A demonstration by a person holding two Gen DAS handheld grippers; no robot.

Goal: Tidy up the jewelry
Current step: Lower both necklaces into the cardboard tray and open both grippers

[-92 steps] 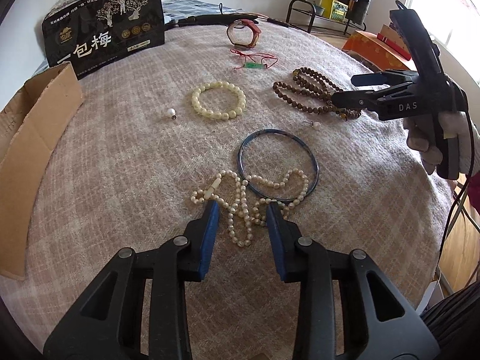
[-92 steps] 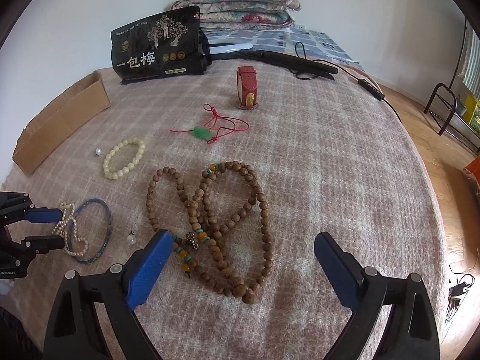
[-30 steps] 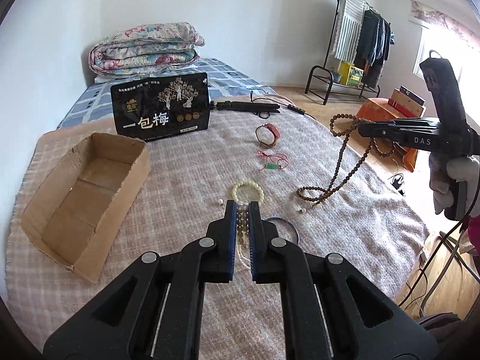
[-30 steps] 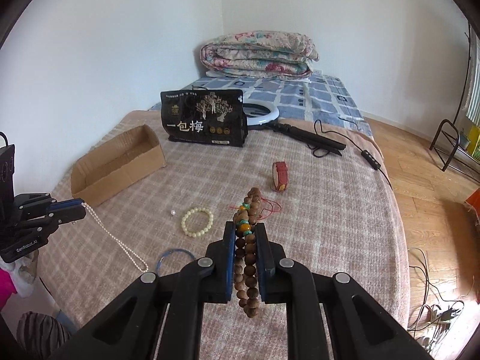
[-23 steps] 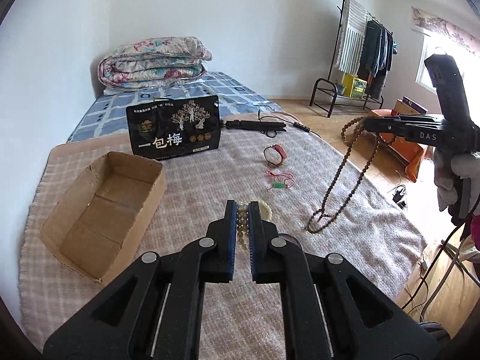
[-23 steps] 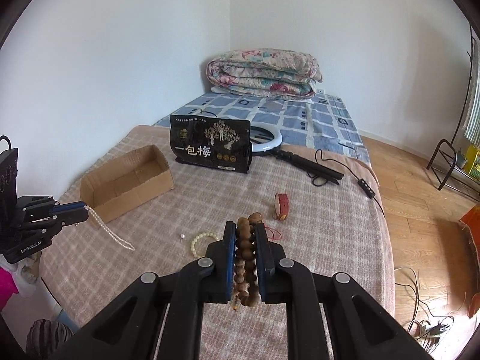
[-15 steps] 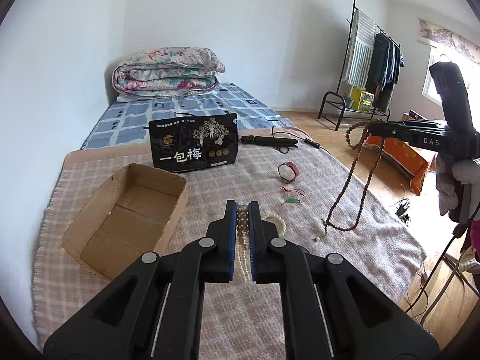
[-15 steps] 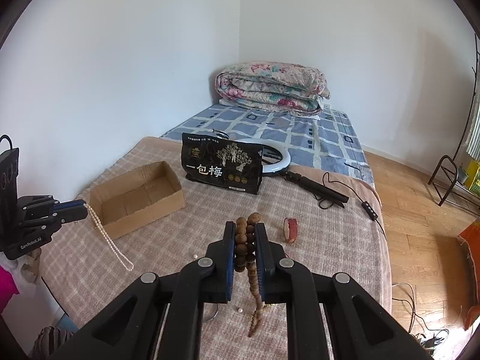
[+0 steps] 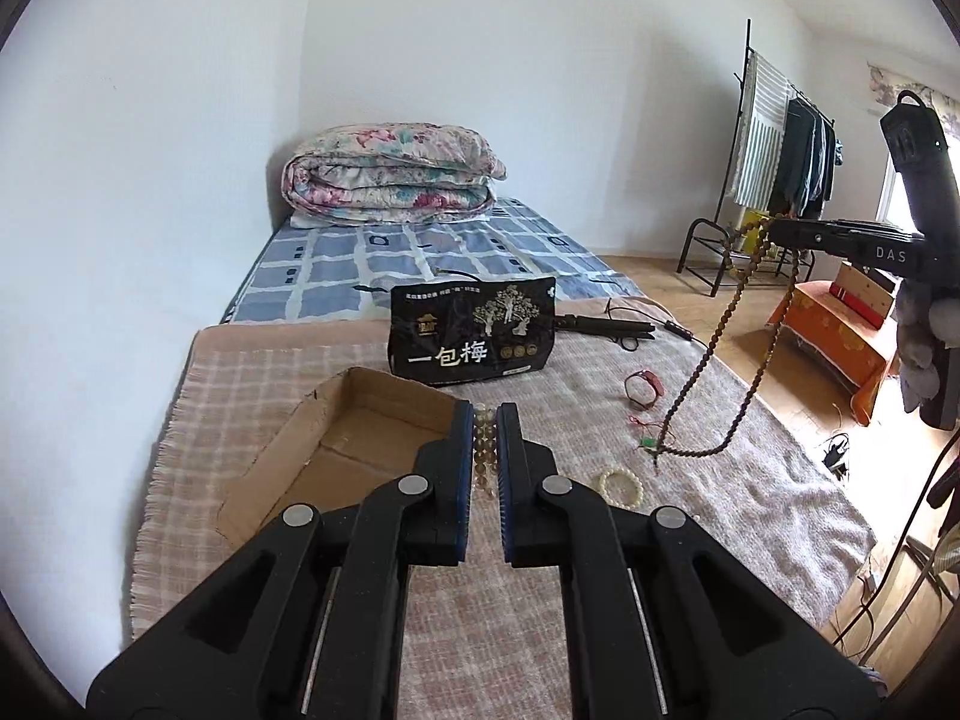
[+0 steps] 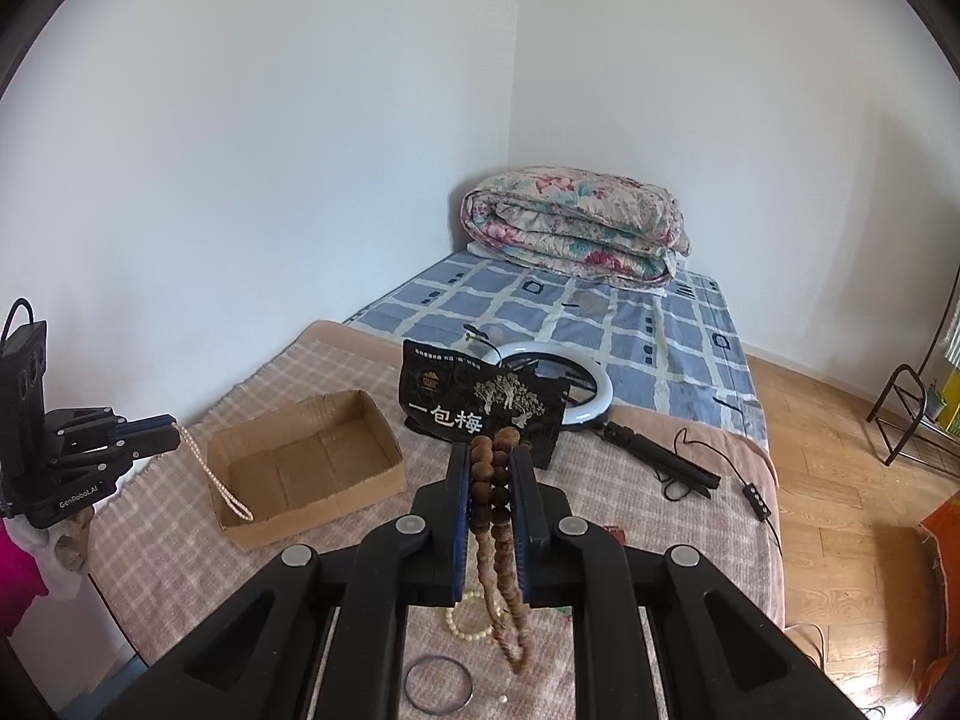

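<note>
In the left wrist view, a pearl necklace [image 9: 483, 441] is clamped in the closed left claw [image 9: 485, 427] above the near edge of the cardboard box [image 9: 336, 456]. In the right wrist view, a wooden bead necklace [image 10: 493, 516] is gripped in the closed right claw [image 10: 491, 468] and hangs above a white bead bracelet [image 10: 465, 624] and a dark bangle [image 10: 438, 687] lying on the checked blanket [image 10: 660, 516].
</note>
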